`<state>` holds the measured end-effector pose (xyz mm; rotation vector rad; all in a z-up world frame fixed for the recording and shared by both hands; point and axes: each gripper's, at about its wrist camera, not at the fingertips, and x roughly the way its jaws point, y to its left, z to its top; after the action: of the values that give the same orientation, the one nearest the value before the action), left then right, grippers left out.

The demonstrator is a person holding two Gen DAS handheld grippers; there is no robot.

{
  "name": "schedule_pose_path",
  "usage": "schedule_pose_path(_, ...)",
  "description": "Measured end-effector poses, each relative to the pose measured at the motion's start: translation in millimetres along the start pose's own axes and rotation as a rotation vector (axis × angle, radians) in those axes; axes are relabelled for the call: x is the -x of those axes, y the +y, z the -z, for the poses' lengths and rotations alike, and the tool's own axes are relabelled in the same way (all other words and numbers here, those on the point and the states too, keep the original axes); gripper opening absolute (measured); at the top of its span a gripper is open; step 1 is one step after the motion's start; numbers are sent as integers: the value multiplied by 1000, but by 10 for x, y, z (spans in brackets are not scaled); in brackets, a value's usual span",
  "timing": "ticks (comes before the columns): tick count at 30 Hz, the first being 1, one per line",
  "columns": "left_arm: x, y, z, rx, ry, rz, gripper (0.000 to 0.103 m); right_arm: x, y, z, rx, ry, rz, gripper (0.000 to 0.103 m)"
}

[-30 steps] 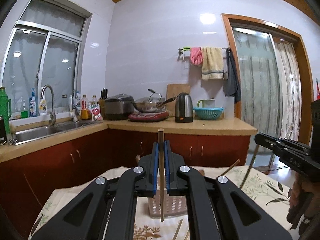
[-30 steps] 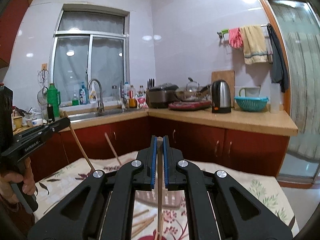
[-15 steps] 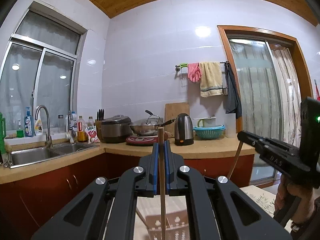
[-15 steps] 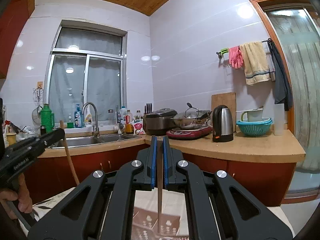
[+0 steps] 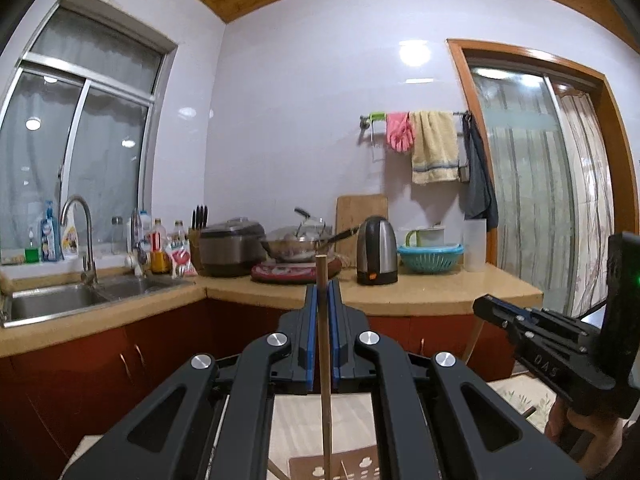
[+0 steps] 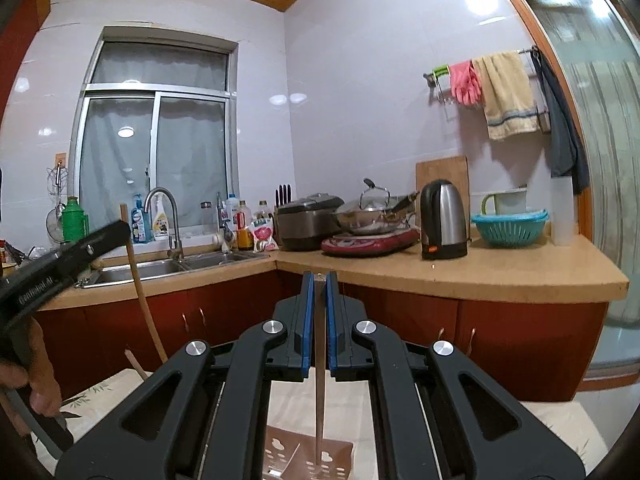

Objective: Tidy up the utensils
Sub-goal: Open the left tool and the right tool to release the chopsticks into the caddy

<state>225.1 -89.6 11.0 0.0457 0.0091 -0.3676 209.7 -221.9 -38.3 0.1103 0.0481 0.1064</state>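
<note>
My left gripper [image 5: 321, 292] is shut on a wooden chopstick [image 5: 325, 380] held upright; its lower end hangs over a perforated utensil holder [image 5: 352, 468] at the bottom edge of the view. My right gripper [image 6: 319, 284] is shut on a second upright chopstick [image 6: 319, 384], whose tip hangs over the same holder [image 6: 312, 456]. Each gripper shows in the other's view: the right gripper [image 5: 540, 344] with its chopstick [image 5: 474, 340], and the left gripper [image 6: 72, 256] with its chopstick [image 6: 140, 296]. A hand [image 6: 36, 380] grips the left handle.
The holder stands on a table with a leaf-patterned cloth [image 6: 100, 392]. Another stick [image 6: 134, 364] pokes up at the left. Beyond lies an L-shaped counter [image 6: 480, 276] with a sink [image 6: 160, 268], rice cooker [image 6: 308, 220], wok, kettle [image 6: 444, 220] and teal basket [image 6: 510, 228]. A glass door [image 5: 532, 200] is at the right.
Both grippers have carried their chopsticks forward toward the counter. The holder has slid to the bottom edge of both views and most of the tablecloth has dropped out of sight.
</note>
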Motion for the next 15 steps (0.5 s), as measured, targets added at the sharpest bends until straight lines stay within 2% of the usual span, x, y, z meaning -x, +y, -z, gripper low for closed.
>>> schedule_pose_path(8, -139, 25, 395, 19, 107, -1, 6, -77, 61, 348, 3, 85, 5, 7)
schedule_pose_path(10, -138, 52, 441, 27, 127, 1, 9, -67, 63, 387, -6, 98, 4, 17)
schedule_pose_path(12, -100, 75, 480, 28, 143, -5, 20, -14, 83, 395, -4, 97, 13, 28)
schedule_pose_path(13, -70, 85, 491, 28, 145, -8, 30, 13, 91, 391, -3, 94, 14, 32)
schedule_pose_path(14, -25, 95, 503, 28, 144, -10, 37, 52, 103, 382, -1, 90, 16, 33)
schedule_pose_path(15, 12, 99, 510, 28, 146, -13, 39, 102, 120, 364, 5, 86, 21, 34)
